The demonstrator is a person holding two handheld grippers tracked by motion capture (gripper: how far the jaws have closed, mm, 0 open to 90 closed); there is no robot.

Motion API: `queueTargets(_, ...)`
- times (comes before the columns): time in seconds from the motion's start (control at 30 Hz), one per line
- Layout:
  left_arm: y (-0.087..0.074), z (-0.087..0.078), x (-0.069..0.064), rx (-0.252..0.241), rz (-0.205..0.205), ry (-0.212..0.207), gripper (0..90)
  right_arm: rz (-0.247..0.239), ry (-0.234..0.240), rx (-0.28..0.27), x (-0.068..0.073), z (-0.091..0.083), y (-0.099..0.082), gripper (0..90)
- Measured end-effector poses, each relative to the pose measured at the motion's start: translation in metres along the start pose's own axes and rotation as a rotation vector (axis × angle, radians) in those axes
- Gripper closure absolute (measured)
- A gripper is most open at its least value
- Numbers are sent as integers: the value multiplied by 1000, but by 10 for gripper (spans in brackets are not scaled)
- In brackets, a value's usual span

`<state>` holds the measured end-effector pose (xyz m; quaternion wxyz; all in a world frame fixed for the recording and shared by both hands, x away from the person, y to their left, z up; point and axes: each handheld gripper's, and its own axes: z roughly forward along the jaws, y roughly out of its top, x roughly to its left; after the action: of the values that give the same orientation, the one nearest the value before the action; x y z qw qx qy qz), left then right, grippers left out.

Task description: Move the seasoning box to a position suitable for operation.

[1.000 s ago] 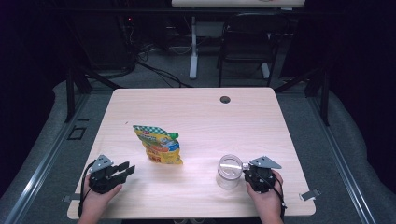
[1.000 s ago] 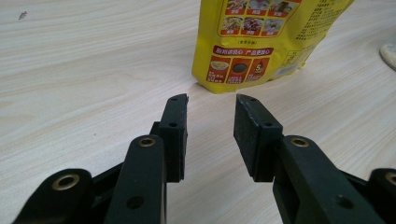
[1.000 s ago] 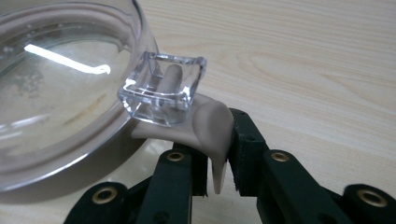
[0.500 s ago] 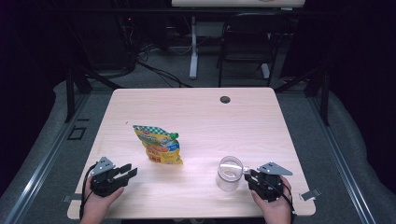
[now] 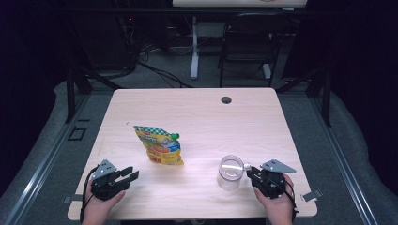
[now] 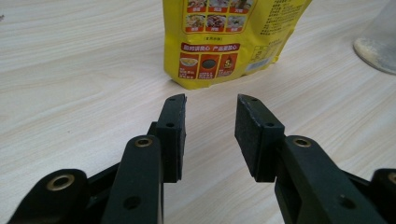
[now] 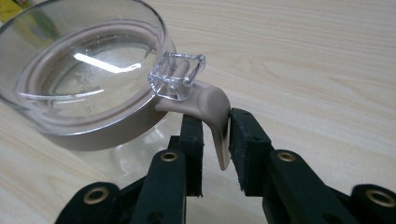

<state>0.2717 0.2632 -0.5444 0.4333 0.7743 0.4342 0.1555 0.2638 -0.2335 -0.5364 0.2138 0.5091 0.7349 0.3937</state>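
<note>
Pale wood table [image 5: 197, 112] is seen with a yellow pouch [image 5: 159, 146] lying mid-left. Just short of it, the left gripper [image 5: 130, 174] is held agape, empty. The jar [image 5: 230, 171] latch tab [image 7: 219, 126] sits between the right gripper [image 7: 216, 126] jaws, which have just been closing.

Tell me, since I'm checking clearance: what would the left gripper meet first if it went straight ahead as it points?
Probably the yellow pouch: it lies just beyond the left gripper, whose open jaws point at its bottom edge.
</note>
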Motion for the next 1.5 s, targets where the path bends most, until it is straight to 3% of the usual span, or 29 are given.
queueTargets(0.2,2,1,-7,-3,15,-31,636,13,33,0,-5,-1,0,702)
queueTargets(0.33,3,2,-11,-6,18,-55,646,32,27,-5,-5,-12,0,676)
queueTargets(0.47,6,5,-17,3,50,-66,642,57,25,-26,-5,-21,-1,646)
queueTargets(0.77,11,12,-26,21,65,-90,642,72,5,-26,-8,-26,-1,627)
queueTargets(1.0,17,21,-36,11,27,-120,585,73,-10,-11,-9,-26,-2,535)
queueTargets(1.1,19,25,-40,18,45,-135,569,85,-15,-24,-9,-28,-1,497)
queueTargets(1.17,21,27,-44,26,48,-142,570,92,-17,-42,-8,-30,0,513)
queueTargets(1.2,22,28,-46,28,52,-144,580,91,-46,-44,-7,-29,0,507)
queueTargets(1.33,25,32,-51,38,60,-161,621,85,-35,-33,-6,-28,1,555)
queueTargets(1.5,30,40,-64,54,91,-177,663,104,-57,-41,-5,-29,3,615)
